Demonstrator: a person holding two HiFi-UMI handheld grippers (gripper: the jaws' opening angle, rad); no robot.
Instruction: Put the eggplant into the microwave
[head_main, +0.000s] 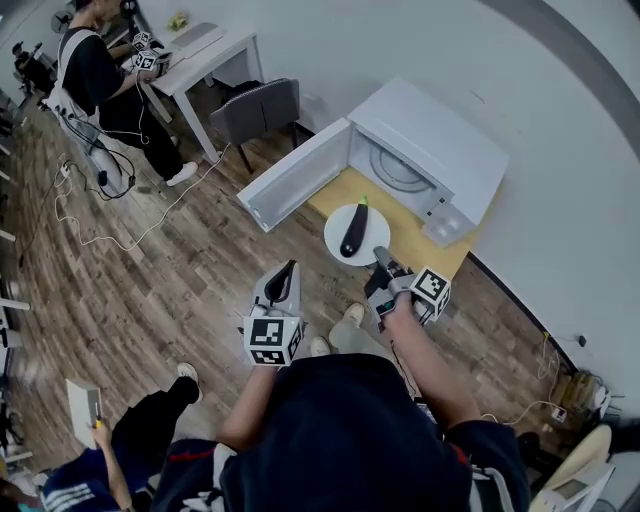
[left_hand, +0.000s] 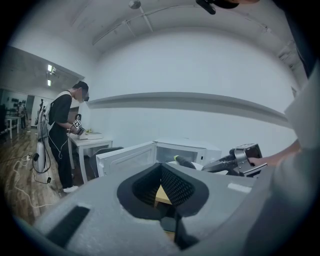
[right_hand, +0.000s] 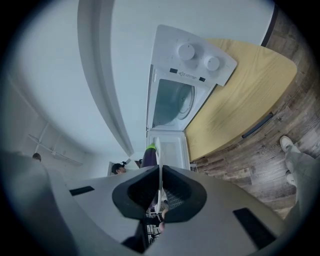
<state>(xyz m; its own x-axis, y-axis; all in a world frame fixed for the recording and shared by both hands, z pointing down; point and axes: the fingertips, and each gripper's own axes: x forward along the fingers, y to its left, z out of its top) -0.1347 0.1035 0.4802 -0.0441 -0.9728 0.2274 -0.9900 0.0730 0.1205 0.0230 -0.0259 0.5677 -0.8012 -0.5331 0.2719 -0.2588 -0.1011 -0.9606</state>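
White microwave (head_main: 440, 150) stands on a yellow wooden surface (head_main: 420, 245) against a pale wall. Its door (head_main: 295, 178) is swung fully open to the left, and the cavity is empty.

Just in front of the opening is a round white plate (head_main: 335, 225). Whether it rests on the surface or is lifted just clear of it cannot be told. A dark purple eggplant (head_main: 354, 232) lies lengthwise on the plate, with its green stem end towards the microwave.

The right gripper (head_main: 381, 256) is clamped on the near rim of the plate; in its own view the thin white edge runs straight between its jaws. The left gripper (head_main: 290, 270) is held beside it, short of the plate, with its jaws slightly apart and nothing between them.

**Handling, as a judgement:**
- The eggplant looks firm, smooth-skinned and rounded, so it would probably roll or slide if the plate tipped.
- The plate is stiff and looks breakable.
- The plate is gripped at one edge only, so the load sits out beyond the hold and will tend to sag away from it.
- Holding the rim is workable if the plate is kept level.
- The free left gripper could steady the opposite rim.
- If the eggplant were taken directly, the thick middle is the place to grip, not the tapering stem end.
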